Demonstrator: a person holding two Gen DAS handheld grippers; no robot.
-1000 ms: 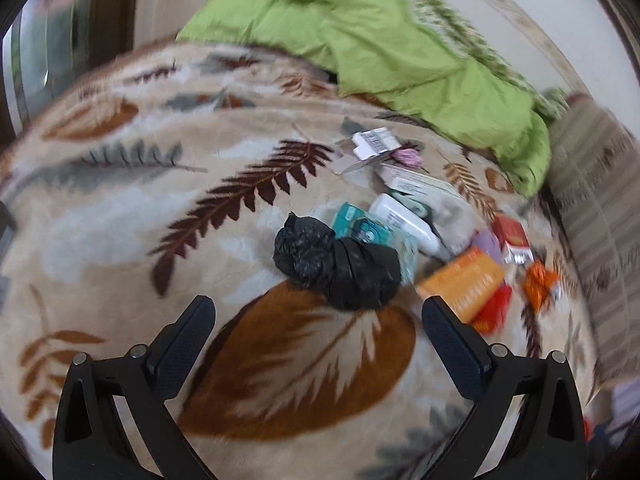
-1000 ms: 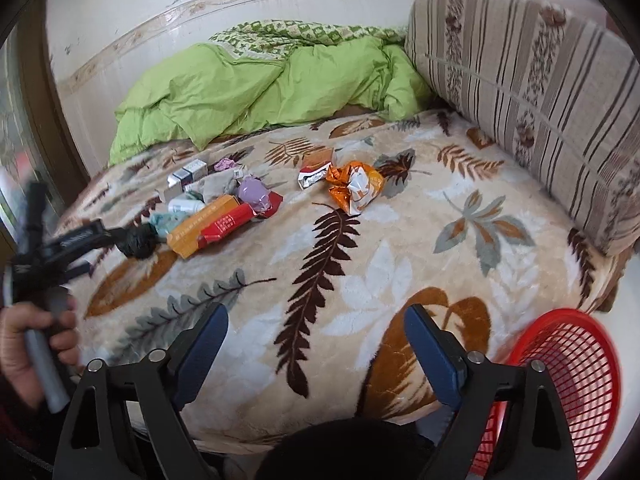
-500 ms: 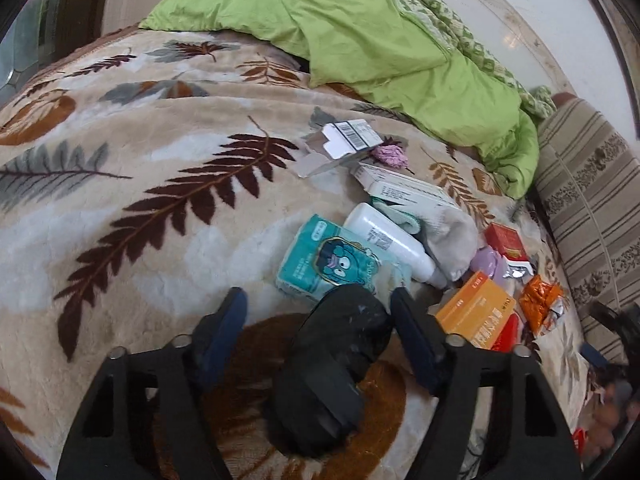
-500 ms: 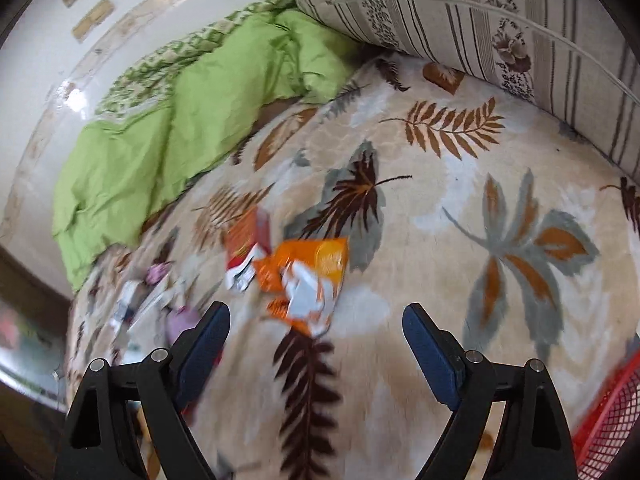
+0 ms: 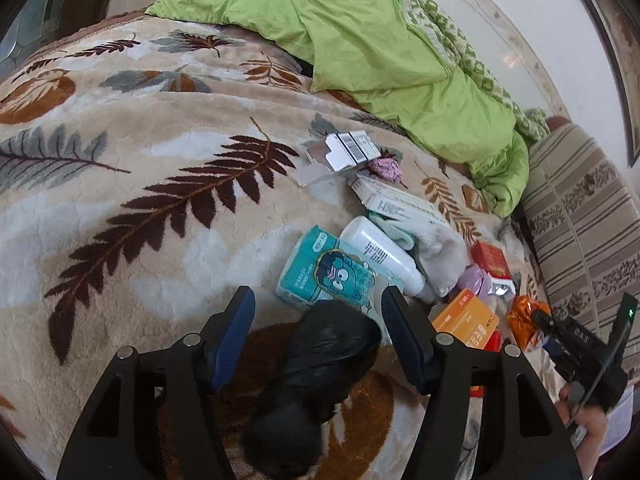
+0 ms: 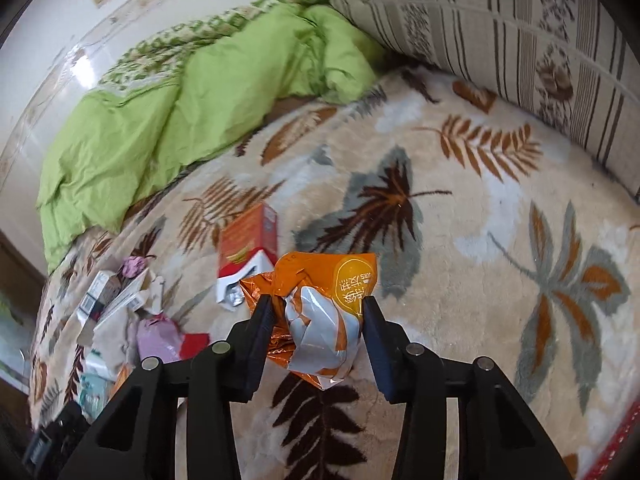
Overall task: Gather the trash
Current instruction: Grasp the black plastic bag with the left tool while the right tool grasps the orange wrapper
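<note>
Right gripper (image 6: 318, 312) jaws just closing on orange wrapper (image 6: 332, 304) with Chinese print, left gripper (image 5: 318, 320) jaws astride black bag (image 5: 320, 364), barcoded box (image 5: 344, 154), bed blanket (image 5: 120, 184).

A beige blanket (image 5: 120, 208) carries brown, rust and grey leaf prints. At its twelve o'clock edge lies a lime-green duvet (image 6: 168, 112). The cushion (image 6: 500, 32) is striped beige and brown. The crumpled bag (image 5: 316, 376) is black; the snack wrapper (image 6: 320, 312) is orange and silver.
</note>
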